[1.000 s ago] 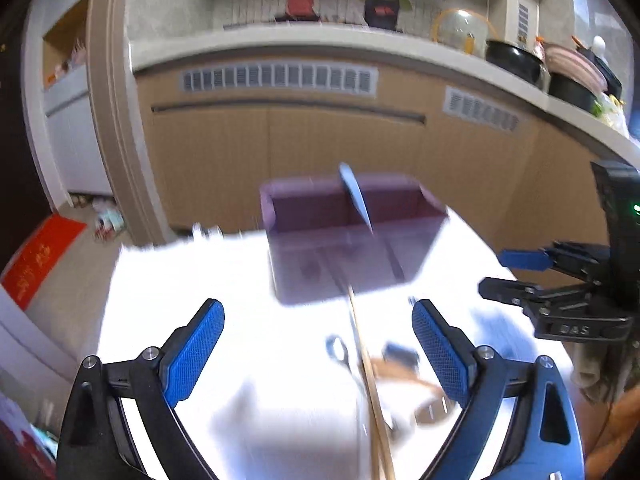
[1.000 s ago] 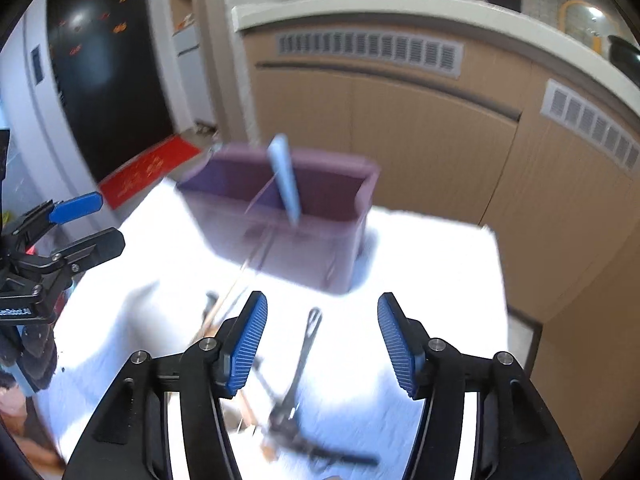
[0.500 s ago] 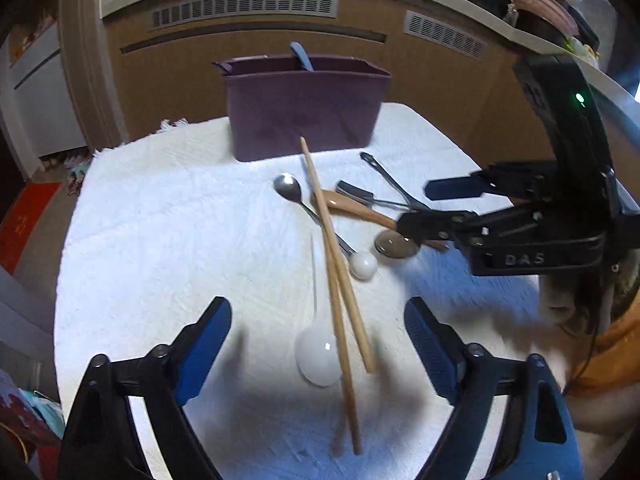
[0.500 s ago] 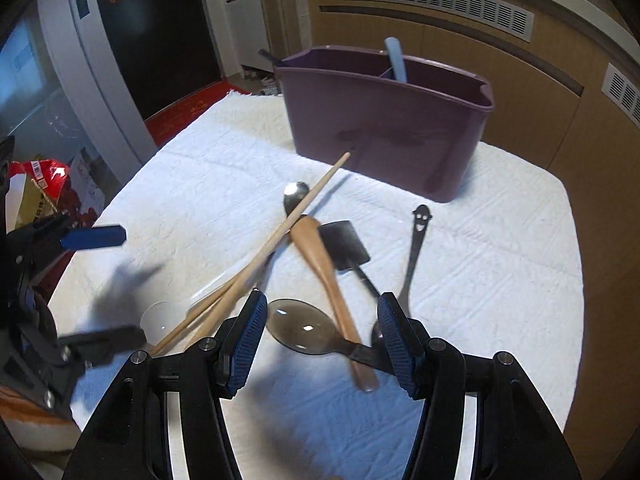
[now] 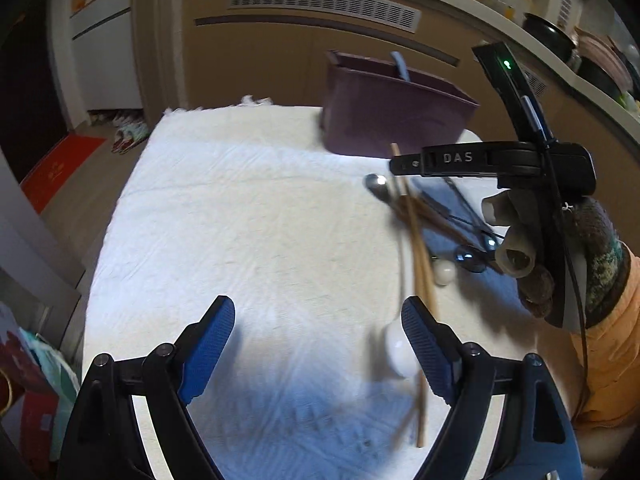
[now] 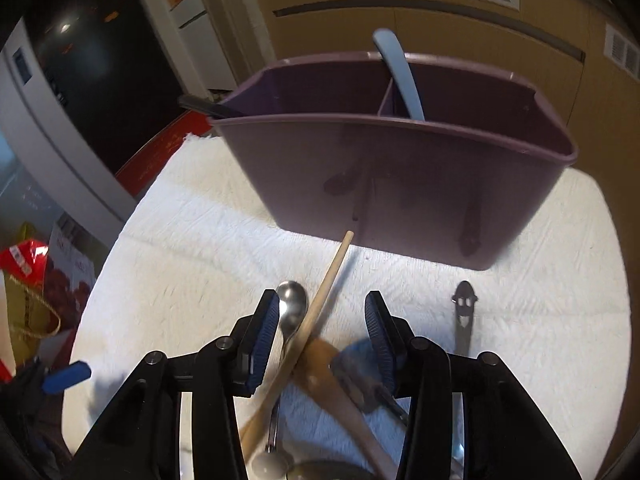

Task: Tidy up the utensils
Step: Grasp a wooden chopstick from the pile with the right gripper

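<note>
A purple utensil holder [image 6: 400,184] with a divider stands at the far side of the white cloth; a light blue handle [image 6: 400,72] leans in it. It also shows in the left wrist view [image 5: 392,116]. Loose utensils lie in a pile: wooden chopsticks [image 6: 320,304], a metal spoon [image 6: 290,300], a wooden spoon [image 6: 340,392], a small black spatula [image 6: 356,376] and a black smiley-face utensil [image 6: 464,312]. My right gripper [image 6: 324,344] is open, low over the pile, straddling the chopsticks. My left gripper [image 5: 316,344] is open and empty above bare cloth; a white spoon [image 5: 396,352] lies by its right finger.
The white cloth [image 5: 248,220] covers a small table with drop-offs on all sides. Wooden kitchen cabinets [image 5: 280,60] stand behind. A red bag [image 6: 28,256] sits on the floor at the left.
My right gripper has moved forward and down over the utensil pile, toward the holder. My left gripper has shifted left, so the pile now lies to its right.
</note>
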Demonstrator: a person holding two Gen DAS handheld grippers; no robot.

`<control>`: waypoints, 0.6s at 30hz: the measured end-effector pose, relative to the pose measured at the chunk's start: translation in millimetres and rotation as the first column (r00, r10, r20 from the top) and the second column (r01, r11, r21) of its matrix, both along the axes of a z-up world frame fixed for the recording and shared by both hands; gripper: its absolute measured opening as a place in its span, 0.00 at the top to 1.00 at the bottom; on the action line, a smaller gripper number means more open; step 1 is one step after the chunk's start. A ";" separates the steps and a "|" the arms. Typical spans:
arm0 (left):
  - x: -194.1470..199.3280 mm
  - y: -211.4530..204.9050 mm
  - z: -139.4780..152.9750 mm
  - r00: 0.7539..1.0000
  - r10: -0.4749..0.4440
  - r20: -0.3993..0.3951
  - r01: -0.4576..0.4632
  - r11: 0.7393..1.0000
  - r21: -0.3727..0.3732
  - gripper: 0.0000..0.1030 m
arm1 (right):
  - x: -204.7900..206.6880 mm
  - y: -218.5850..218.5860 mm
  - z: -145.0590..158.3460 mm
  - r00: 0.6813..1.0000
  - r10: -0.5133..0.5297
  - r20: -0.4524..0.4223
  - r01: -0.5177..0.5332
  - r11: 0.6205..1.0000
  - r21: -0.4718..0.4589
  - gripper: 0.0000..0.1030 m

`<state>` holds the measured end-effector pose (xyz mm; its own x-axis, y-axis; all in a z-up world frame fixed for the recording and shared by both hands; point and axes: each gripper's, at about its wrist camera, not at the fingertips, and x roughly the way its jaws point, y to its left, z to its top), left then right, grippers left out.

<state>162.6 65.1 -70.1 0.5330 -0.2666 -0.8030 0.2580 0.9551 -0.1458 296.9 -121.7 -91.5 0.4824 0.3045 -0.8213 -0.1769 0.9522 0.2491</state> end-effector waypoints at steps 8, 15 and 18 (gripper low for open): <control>5.9 4.2 -5.1 1.000 0.016 -0.025 -0.017 1.000 -0.016 0.20 | 17.8 1.3 -19.7 0.999 0.007 -0.044 -0.006 1.000 0.025 0.84; 4.8 -12.0 -1.1 1.000 -0.026 -0.015 0.026 1.000 0.000 0.20 | -7.3 -13.9 16.9 0.999 0.044 0.001 -0.044 0.997 0.070 0.88; 4.4 -23.5 -0.1 0.997 -0.079 -0.009 0.079 0.997 0.005 0.21 | -26.7 -38.8 34.1 0.999 0.026 0.021 -0.028 0.995 0.098 0.88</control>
